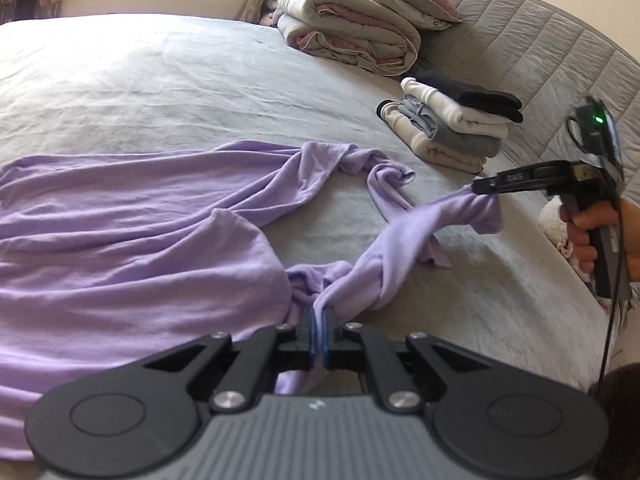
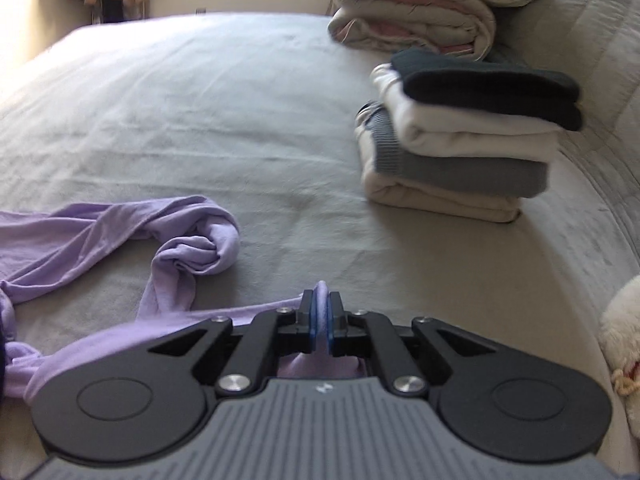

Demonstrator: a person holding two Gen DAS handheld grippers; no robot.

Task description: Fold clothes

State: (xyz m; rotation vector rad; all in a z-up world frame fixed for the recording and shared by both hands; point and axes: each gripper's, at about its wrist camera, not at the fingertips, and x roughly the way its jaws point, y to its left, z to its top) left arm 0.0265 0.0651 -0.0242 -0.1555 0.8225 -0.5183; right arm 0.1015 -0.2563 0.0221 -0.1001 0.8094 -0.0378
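Note:
A lilac garment (image 1: 132,220) lies crumpled on the grey bed sheet (image 1: 160,92), its body to the left and twisted straps or sleeves to the right. My left gripper (image 1: 319,312) is shut on a bunched part of its near edge. My right gripper (image 1: 478,186) shows at the right in the left wrist view, shut on another twisted end and holding it a little above the bed. In the right wrist view the right gripper (image 2: 320,300) pinches lilac cloth (image 2: 192,248) between its blue pads.
A stack of folded clothes (image 1: 452,128), black on top, sits at the right of the bed and also shows in the right wrist view (image 2: 460,140). A folded duvet (image 1: 352,28) lies behind it. A quilted headboard (image 1: 540,60) curves on the right. A white plush object (image 2: 620,332) lies at the right edge.

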